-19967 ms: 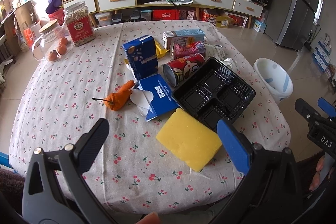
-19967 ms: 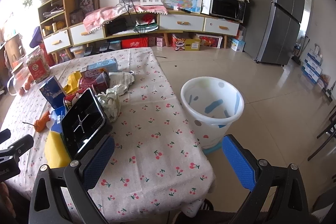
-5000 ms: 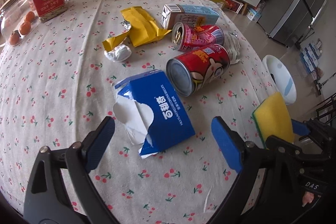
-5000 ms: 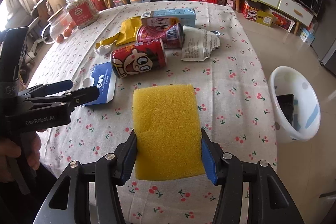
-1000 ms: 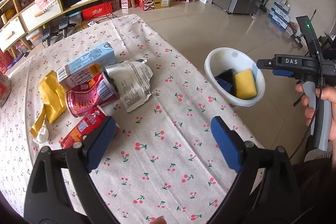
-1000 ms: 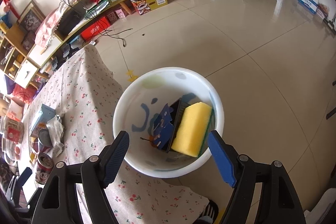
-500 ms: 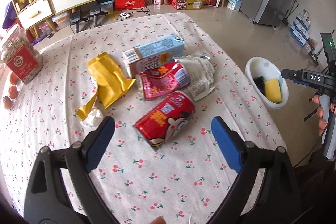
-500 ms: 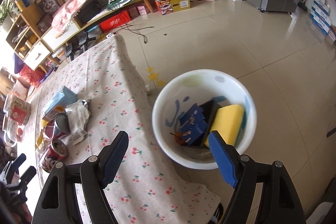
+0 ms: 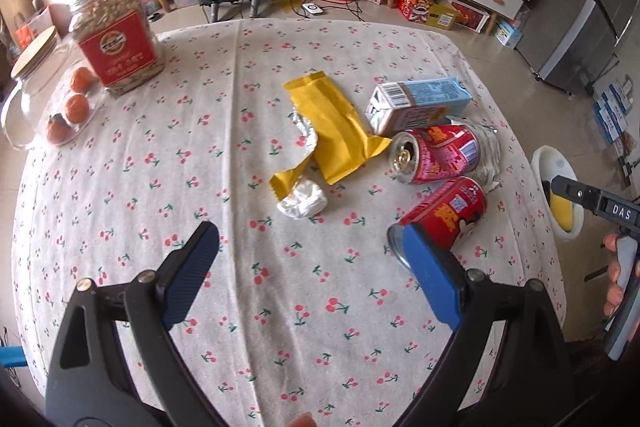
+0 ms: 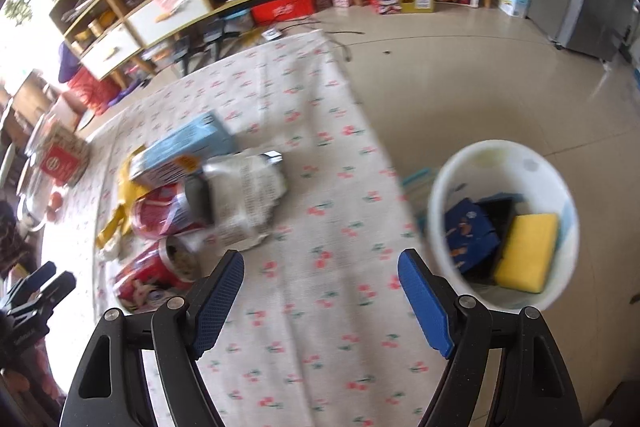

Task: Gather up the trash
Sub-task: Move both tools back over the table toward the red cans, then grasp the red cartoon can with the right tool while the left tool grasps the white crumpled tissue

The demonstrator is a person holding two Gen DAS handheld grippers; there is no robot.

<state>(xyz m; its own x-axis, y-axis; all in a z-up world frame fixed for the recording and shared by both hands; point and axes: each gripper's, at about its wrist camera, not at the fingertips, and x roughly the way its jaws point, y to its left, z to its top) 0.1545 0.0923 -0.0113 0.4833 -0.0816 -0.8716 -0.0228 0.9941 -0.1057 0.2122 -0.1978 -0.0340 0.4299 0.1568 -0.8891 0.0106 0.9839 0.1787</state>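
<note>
Currently, L gripper [image 9: 310, 269] is held wide open w/ nothing gripped over the cherry-print table [image 9: 200, 155], where a yellow wrapper [image 9: 340, 131], milk carton [image 9: 420, 103] & 2 red cans [image 9: 440, 183] are left, while R gripper [image 10: 320, 287], also wide & unloaded, is seen beside the white bin [image 10: 504, 227] w/ sponge [image 10: 526, 251] inside.

Bare tablecloth [image 9: 320, 307] lies ahead; red can [image 9: 444, 215] crowds the right side.
</note>
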